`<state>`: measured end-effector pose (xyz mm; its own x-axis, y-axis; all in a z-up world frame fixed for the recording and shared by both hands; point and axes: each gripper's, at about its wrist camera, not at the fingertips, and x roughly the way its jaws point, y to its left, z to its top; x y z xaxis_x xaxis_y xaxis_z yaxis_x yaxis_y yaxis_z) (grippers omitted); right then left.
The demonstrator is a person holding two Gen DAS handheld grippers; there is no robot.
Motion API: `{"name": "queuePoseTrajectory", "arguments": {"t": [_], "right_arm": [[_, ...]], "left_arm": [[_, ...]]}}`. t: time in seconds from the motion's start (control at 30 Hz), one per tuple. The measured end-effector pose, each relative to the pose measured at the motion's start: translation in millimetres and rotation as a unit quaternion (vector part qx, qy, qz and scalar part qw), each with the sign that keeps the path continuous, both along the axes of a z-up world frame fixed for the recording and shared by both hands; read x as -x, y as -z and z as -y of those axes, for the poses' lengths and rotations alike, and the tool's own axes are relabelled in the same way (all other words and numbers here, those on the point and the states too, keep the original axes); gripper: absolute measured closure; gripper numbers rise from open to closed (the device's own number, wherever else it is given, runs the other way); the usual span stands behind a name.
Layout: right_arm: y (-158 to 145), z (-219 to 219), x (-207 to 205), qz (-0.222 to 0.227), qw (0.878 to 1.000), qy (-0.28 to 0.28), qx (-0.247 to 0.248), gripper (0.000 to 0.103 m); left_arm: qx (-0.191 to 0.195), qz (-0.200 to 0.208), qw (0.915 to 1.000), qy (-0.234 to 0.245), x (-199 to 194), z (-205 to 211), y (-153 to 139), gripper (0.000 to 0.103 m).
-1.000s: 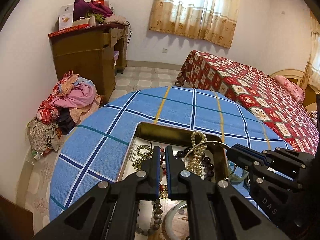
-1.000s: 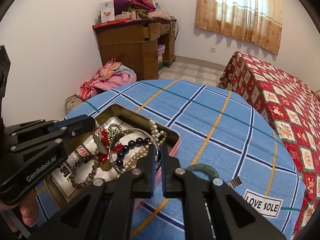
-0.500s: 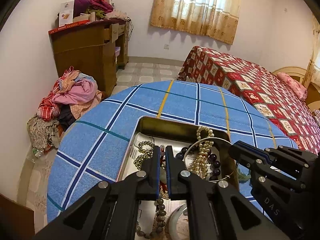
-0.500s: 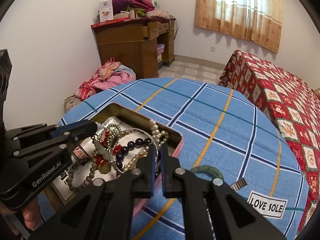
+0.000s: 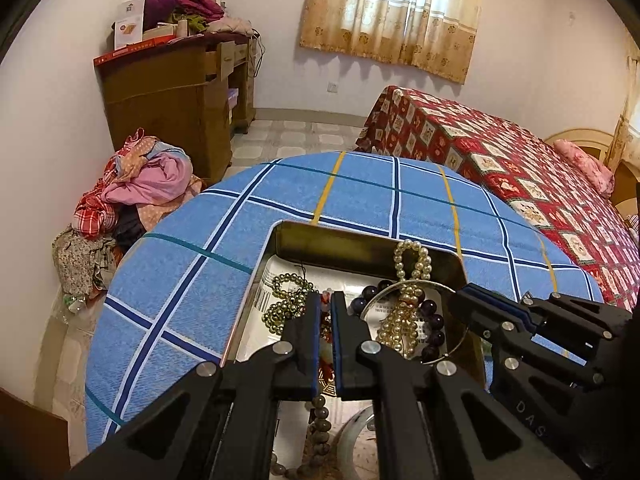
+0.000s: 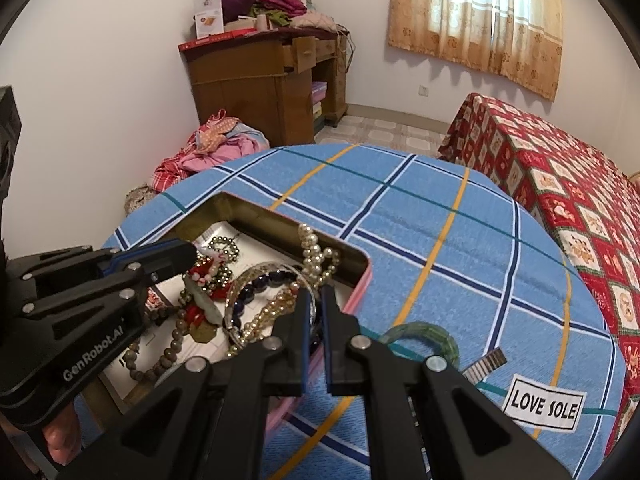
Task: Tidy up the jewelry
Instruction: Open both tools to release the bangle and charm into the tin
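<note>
An open metal tin (image 5: 362,242) (image 6: 362,270) on the blue checked table holds a pearl necklace (image 5: 408,280) (image 6: 316,256), dark bead bracelet (image 5: 434,320), gold beads (image 5: 288,300), brown beads (image 6: 168,354) and a red and jade charm (image 6: 202,292). My left gripper (image 5: 326,312) (image 6: 192,252) is shut on the red charm's cord and lifts it over the tin. My right gripper (image 6: 318,300) (image 5: 460,300) is shut on a thin silver bangle (image 6: 250,284) (image 5: 408,286) at the tin's right side. A green jade bangle (image 6: 424,332) lies on the cloth beside the tin.
A "LOVE SOLE" label (image 6: 542,402) and a small comb-like piece (image 6: 486,362) lie on the cloth at right. A bed with a red quilt (image 5: 520,168) stands close on the right. A wooden desk (image 5: 176,96) and a clothes pile (image 5: 136,192) are beyond the table.
Both grippers have risen and drawn back a little over the tin. The charm hangs higher from the left gripper, and the silver bangle is tilted up in the right one.
</note>
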<state>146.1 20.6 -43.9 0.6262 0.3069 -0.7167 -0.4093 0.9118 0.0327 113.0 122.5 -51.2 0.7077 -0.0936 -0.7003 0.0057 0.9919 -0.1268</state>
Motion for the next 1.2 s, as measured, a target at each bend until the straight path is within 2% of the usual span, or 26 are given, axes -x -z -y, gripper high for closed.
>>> {"name": "queuePoseTrajectory", "arguments": {"t": [0.6, 0.67, 0.7, 0.77, 0.8, 0.87, 0.93, 1.13, 1.2], "right_arm": [[5, -10, 5, 0.002, 1.000, -0.008, 0.016, 0.096], [4, -10, 6, 0.006, 1.000, -0.006, 0.016, 0.095], [5, -9, 6, 0.004, 1.000, -0.007, 0.014, 0.095], [5, -9, 7, 0.004, 1.000, -0.007, 0.012, 0.092], [4, -9, 8, 0.005, 1.000, -0.008, 0.011, 0.090], [1, -9, 10, 0.009, 1.000, -0.011, 0.008, 0.078], [-2, -9, 14, 0.016, 1.000, -0.011, 0.008, 0.071], [-5, 1, 15, 0.017, 1.000, 0.005, -0.001, 0.060], [-6, 9, 18, 0.016, 1.000, 0.010, -0.002, 0.060]], "left_arm": [[-0.005, -0.004, 1.0000, -0.003, 1, 1, 4, 0.098], [0.005, -0.006, 1.0000, -0.005, 2, -1, 5, 0.098], [0.009, -0.009, 0.9999, -0.005, 2, -3, 5, 0.094], [0.006, -0.012, 0.9998, -0.017, 2, -6, 6, 0.071], [0.004, -0.012, 0.9996, -0.024, 3, -7, 5, 0.047], [0.019, 0.003, 0.9996, -0.021, 8, -9, 1, 0.041], [0.008, 0.008, 0.9997, -0.023, 9, -6, -2, 0.040], [0.016, 0.009, 0.9995, -0.025, 14, -5, -6, 0.040], [0.017, 0.011, 0.9994, -0.028, 18, -4, -8, 0.040]]}}
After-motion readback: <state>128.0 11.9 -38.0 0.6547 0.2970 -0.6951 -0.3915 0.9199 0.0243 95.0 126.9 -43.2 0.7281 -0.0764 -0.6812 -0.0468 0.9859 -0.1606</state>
